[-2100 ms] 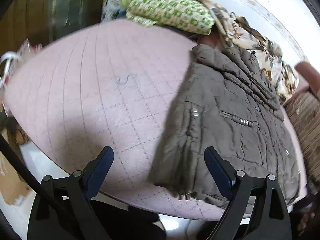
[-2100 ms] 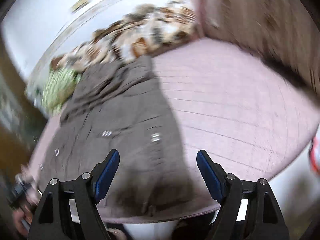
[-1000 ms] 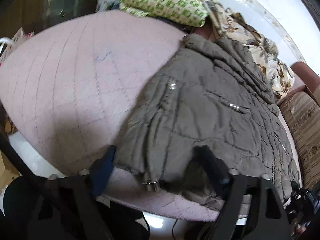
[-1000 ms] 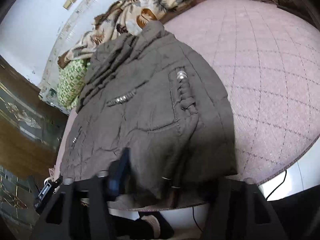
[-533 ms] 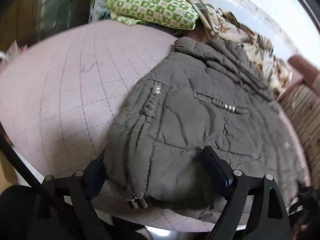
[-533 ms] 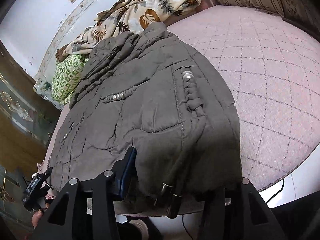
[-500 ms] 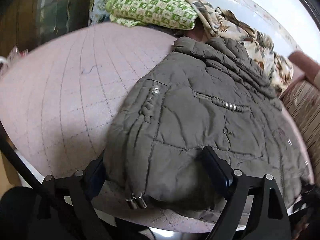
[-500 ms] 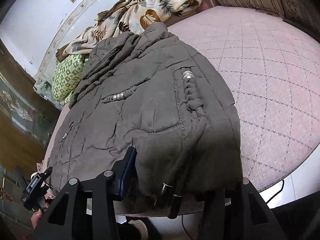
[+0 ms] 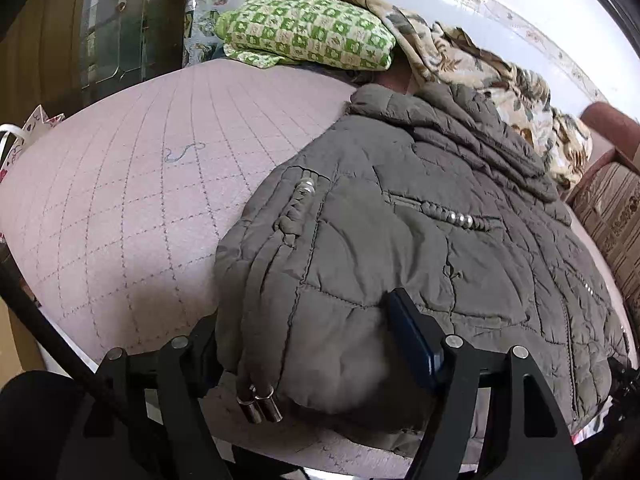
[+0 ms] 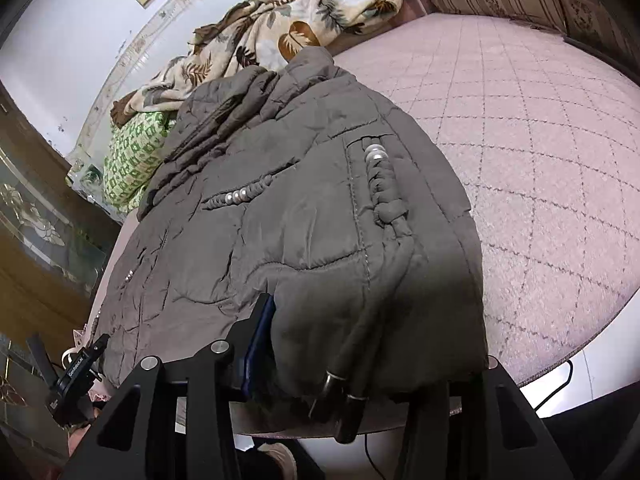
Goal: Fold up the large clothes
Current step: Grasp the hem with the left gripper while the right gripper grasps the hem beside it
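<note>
The fingers [image 9: 412,340] of the left gripper [image 9: 312,344] are closing on the thick hem of the grey padded jacket [image 9: 420,240], which fills the gap between them. The fingers [image 10: 260,340] of the right gripper [image 10: 360,344] are clenched on the same hem. The jacket lies flat on the pink quilted bed [image 9: 140,184], its hem at the near edge and its collar toward a leaf-print blanket [image 10: 288,20] and a green checked cushion [image 9: 308,36].

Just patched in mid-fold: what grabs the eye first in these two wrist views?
A bulky grey-brown padded jacket sprawls over the pink quilted bed, its near hem bunched inside both the left gripper and the right gripper; the left one is closing. Behind it lie a green checked pillow and a leaf-print blanket.
</note>
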`<state>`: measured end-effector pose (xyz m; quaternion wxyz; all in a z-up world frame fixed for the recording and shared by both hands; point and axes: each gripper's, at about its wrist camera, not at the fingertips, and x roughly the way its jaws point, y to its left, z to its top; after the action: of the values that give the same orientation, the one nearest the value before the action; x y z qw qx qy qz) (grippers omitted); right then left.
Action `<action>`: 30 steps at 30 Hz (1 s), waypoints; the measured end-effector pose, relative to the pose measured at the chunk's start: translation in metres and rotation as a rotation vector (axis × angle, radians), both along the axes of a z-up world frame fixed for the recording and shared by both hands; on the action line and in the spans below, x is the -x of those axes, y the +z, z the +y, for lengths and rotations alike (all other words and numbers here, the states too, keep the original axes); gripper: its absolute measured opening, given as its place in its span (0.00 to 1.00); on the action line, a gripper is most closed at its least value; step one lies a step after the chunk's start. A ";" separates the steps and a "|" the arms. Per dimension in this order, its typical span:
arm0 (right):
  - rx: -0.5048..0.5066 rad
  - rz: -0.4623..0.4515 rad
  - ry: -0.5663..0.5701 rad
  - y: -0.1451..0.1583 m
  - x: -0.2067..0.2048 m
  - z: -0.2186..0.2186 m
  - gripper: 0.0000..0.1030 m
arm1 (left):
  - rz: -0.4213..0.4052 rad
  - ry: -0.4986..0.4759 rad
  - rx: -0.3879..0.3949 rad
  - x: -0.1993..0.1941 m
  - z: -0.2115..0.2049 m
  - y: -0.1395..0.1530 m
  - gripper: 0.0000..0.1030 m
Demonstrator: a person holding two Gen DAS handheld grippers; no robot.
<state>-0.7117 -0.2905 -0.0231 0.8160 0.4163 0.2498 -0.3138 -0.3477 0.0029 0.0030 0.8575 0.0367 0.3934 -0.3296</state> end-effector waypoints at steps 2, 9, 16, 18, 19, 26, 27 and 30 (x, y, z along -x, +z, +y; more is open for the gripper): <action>0.010 0.022 0.006 0.001 -0.004 0.001 0.54 | -0.001 0.000 -0.020 0.000 -0.002 0.000 0.73; 0.083 0.130 0.032 0.005 -0.021 0.007 0.60 | -0.010 0.011 -0.056 0.001 -0.006 0.000 0.75; 0.162 0.186 0.029 0.011 -0.027 0.014 0.36 | -0.075 -0.004 -0.091 0.010 -0.010 0.002 0.70; 0.229 0.238 0.036 0.015 -0.035 0.022 0.33 | -0.106 -0.010 -0.109 0.014 -0.012 0.003 0.69; 0.246 0.251 0.037 0.016 -0.037 0.024 0.32 | -0.116 -0.011 -0.115 0.015 -0.012 0.003 0.68; 0.285 0.289 0.038 0.018 -0.041 0.028 0.32 | -0.139 -0.017 -0.125 0.019 -0.014 0.004 0.64; 0.287 0.290 0.038 0.018 -0.041 0.028 0.32 | -0.141 -0.021 -0.126 0.019 -0.015 0.004 0.62; 0.289 0.286 0.041 0.018 -0.040 0.029 0.31 | -0.156 -0.034 -0.127 0.022 -0.016 0.005 0.55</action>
<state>-0.6718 -0.2614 -0.0054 0.8297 0.2410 0.3238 -0.3857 -0.3693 -0.0129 0.0077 0.8758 0.1234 0.3447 -0.3145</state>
